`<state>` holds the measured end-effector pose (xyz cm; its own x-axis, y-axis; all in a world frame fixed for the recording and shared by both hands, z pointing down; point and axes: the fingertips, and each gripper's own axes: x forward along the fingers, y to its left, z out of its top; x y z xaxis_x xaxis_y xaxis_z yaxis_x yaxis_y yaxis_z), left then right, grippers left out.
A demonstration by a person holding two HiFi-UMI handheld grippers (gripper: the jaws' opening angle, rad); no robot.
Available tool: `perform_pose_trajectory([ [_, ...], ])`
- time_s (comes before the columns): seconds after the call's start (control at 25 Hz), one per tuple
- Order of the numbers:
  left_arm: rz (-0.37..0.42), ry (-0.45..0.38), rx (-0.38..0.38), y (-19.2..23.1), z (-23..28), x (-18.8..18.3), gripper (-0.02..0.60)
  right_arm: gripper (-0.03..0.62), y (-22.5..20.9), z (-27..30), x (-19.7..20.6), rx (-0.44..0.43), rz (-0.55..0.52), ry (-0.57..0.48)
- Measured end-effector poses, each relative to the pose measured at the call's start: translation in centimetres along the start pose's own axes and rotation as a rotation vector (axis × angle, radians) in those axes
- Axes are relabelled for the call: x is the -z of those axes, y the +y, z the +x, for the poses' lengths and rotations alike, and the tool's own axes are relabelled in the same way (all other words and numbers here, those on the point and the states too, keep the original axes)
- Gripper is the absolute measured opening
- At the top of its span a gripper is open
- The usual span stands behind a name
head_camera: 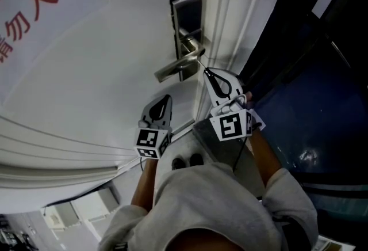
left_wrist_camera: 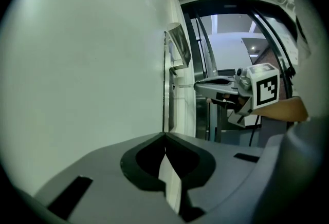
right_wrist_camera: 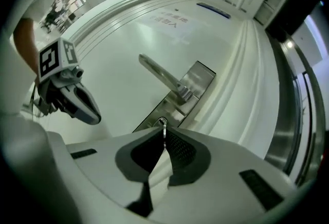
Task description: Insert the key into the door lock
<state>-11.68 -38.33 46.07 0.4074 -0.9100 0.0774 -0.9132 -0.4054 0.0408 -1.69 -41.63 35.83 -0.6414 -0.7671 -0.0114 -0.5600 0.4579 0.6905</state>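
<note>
The right gripper (head_camera: 205, 72) pinched a thin metal key (right_wrist_camera: 163, 126) tight in its jaws. The key's tip was right by the flat, shiny lock plate (right_wrist_camera: 191, 89), near the long silver handle (head_camera: 175, 67). The left gripper (head_camera: 166, 99) had its jaws closed on nothing, beside the smooth white door (head_camera: 115, 71).

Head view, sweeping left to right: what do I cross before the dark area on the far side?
In order: red-lettered sign → left gripper → lock plate → right gripper, fingers shut on the key → dark glass panel.
</note>
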Motion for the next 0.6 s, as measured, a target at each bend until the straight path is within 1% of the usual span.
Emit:
perform_pose_trajectory([
  [0.2, -0.006, 0.003, -0.001, 0.1, -0.2, 0.2, 0.018, 0.029, 2.0, 0.4, -0.1, -0.026, -0.318, 0.016],
  [0.36, -0.003, 0.005, -0.003, 0.3, -0.4, 0.4, 0.018, 0.029, 2.9, 0.6, 0.4, -0.016, -0.545, 0.027],
  [0.44, -0.004, 0.007, -0.004, 0.4, -0.4, 0.5, 0.018, 0.029, 3.0, 0.7, 0.7, -0.012, -0.614, 0.034],
  [0.6, -0.010, 0.019, 0.003, 0.3, -0.4, 0.8, 0.018, 0.029, 2.5, 0.8, 0.6, -0.001, -0.638, 0.041],
])
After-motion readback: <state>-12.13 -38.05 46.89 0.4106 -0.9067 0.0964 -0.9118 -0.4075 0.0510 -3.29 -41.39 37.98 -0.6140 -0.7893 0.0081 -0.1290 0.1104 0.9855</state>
